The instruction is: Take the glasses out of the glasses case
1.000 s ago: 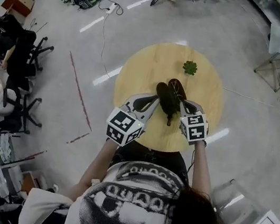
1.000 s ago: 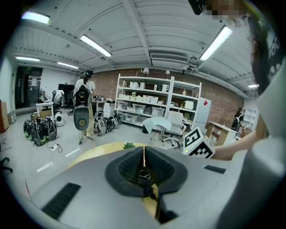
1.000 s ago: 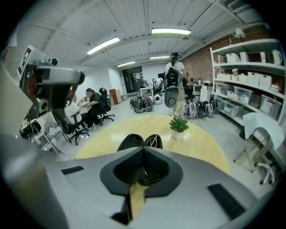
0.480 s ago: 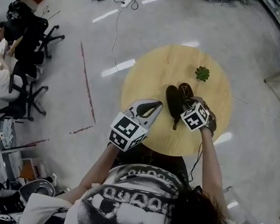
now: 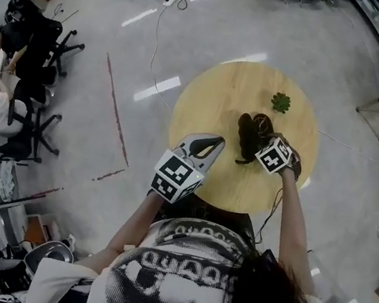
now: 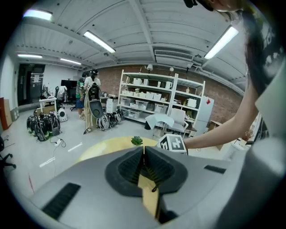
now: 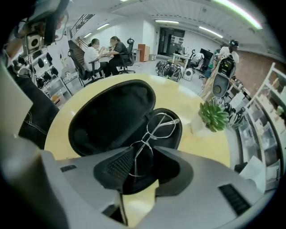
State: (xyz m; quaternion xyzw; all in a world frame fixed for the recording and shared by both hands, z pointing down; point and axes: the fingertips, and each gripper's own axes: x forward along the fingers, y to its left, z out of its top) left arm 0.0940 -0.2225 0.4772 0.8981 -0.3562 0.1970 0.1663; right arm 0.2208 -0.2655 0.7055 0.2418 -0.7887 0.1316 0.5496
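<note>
Since the glasses (image 7: 146, 140) are showing as thin wire with clear lenses, they are likely weighing almost nothing, bending easily and slipping on smooth pads. I am judging the bridge, or the rim right beside it, to be the safest hold, with light pressure and never flat on a lens. They are lying in the right half of the open case (image 7: 111, 117), directly ahead of the right tool, while the empty half is spreading out ahead and to that tool's left on the table (image 7: 178, 91).

Starting on the left, the left tool (image 6: 144, 154) is hanging over the table's near edge, apart from the case, with its jaws pressed together and nothing between them. The right tool (image 7: 143, 150) is dipping over the case with its jaws standing moderately apart and the nearer lens sitting in the gap. Whether either pad is touching the wire I cannot tell. Ahead and to its right, a small green plant (image 7: 212, 115) is standing clear of the case.
</note>
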